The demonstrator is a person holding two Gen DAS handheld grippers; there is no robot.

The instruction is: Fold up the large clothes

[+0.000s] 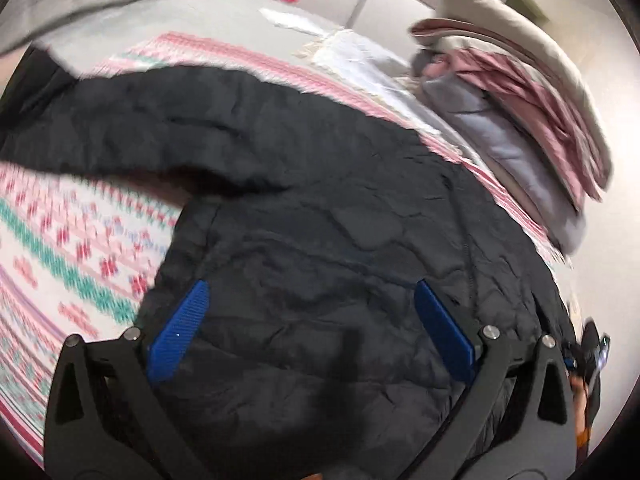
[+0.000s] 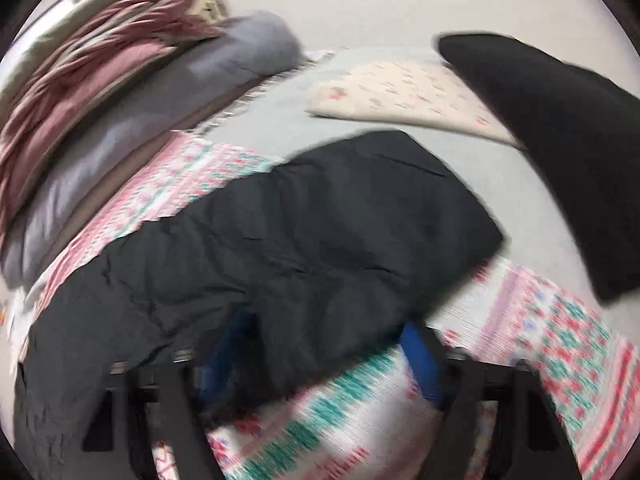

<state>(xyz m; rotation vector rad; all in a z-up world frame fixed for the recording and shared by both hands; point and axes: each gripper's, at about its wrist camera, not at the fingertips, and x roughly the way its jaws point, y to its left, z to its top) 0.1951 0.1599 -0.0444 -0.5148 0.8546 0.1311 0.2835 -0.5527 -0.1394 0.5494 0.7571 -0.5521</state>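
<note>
A black quilted jacket [image 1: 320, 208] lies spread on a pink, white and teal patterned blanket [image 1: 72, 248]. One sleeve [image 1: 120, 128] stretches to the left. My left gripper [image 1: 312, 296] is open just above the jacket's body, its blue pads [image 1: 180, 332] wide apart with nothing between them. In the right wrist view the jacket [image 2: 280, 240] lies across the blanket [image 2: 360, 412]. My right gripper [image 2: 328, 332] is open at the jacket's lower edge, and cloth hides part of its left pad [image 2: 228, 340]. This view is blurred.
A stack of folded bedding [image 1: 520, 112] in pink, grey and beige sits at the right. A small floral cloth [image 2: 400, 96] and a black item [image 2: 560, 140] lie beyond the jacket. A grey sheet [image 1: 200, 24] covers the bed further back.
</note>
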